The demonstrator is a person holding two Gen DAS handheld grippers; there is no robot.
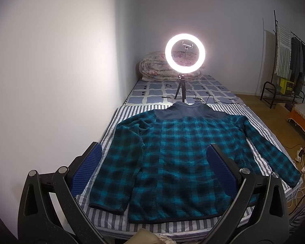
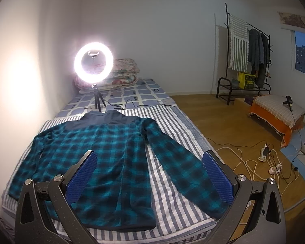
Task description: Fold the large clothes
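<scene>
Plaid fleece jacket (image 1: pixel 179 162) in teal and black lay spread flat, back up, on the striped sheet (image 1: pixel 120 221) of the bed, hem toward the cameras and its plain navy yoke and collar at the far end. Both sleeves angled outward and down from the shoulders; the one on the floor side reached the sheet's edge.

Above the jacket's near hem hung the left gripper (image 1: pixel 152 170), its blue-padded fingers (image 1: pixel 87 170) spread wide and gripping nothing, one pad over the sheet on the wall side, the other over the jacket's body. In the right wrist view the right gripper (image 2: pixel 150 174) was likewise held wide apart and empty, one pad above the jacket's body (image 2: pixel 103 162), the other above the floor-side sleeve. Whether either was touching the cloth could not be told.

Beyond the collar a lit ring light (image 1: pixel 184 53) stood on a small tripod on the blue-checked bedding (image 1: pixel 152 93), with a cable trailing beside it. Its glare washed out the phone clamp and the middle of the folded floral quilt (image 1: pixel 152 67) behind it.

Farther off on the floor side, a black clothes rack (image 2: pixel 248 61) held a striped cloth and dark garments; a yellow box sat on its low shelf, the contents not readable. White cables and a power strip (image 2: pixel 264 154) lay on the wooden floor.
</scene>
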